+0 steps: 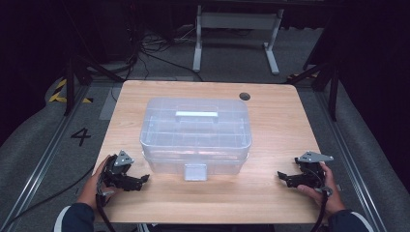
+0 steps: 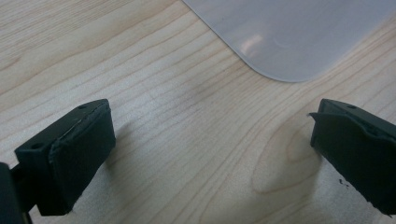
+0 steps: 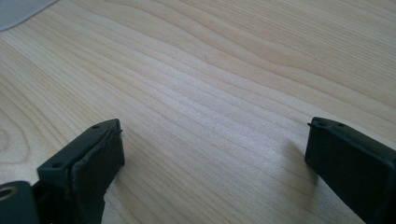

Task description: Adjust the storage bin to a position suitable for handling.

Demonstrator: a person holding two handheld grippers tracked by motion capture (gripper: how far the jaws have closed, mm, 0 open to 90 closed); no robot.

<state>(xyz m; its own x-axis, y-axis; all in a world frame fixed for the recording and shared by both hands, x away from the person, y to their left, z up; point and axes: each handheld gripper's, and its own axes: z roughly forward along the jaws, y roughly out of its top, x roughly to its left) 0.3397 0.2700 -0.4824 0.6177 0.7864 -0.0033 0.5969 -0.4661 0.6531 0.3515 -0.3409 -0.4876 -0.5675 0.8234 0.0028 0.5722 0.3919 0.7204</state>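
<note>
Centrally, a clear plastic storage box [image 1: 196, 135], likely light, stiff and slippery, is best taken by its lid handle [image 1: 196, 114]; left gripper [image 1: 140, 180] and right gripper [image 1: 283, 176] are being held spread, empty, on the table [image 1: 280, 121].

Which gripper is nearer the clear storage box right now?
Left. The left gripper sits just off the clear storage box's near-left corner; the right gripper rests farther out, beyond its near-right corner. Both are open on the table.
</note>
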